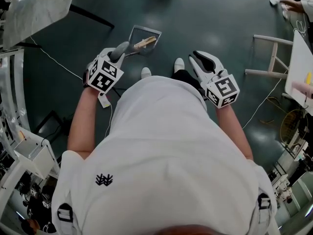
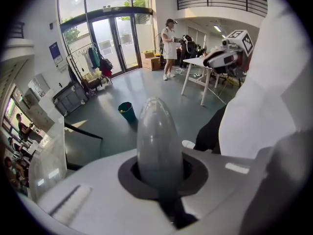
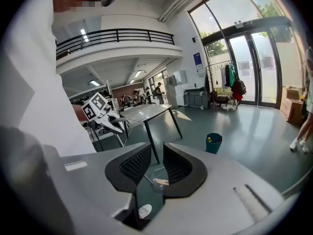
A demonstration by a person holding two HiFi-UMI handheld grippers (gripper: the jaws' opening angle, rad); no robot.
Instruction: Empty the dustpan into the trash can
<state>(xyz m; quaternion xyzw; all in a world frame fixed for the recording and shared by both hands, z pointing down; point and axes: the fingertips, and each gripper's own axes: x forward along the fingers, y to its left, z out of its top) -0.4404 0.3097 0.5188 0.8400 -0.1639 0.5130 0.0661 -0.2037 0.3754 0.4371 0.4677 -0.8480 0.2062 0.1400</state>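
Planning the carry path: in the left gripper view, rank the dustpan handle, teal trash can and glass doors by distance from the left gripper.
1. dustpan handle: clamped in the left gripper, dead centre.
2. teal trash can: standing ahead, slightly left of centre.
3. glass doors: farthest, upper left, well beyond the can.

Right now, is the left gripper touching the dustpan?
Touching. The left gripper view shows the left gripper with its jaws clamped round the grey dustpan handle.
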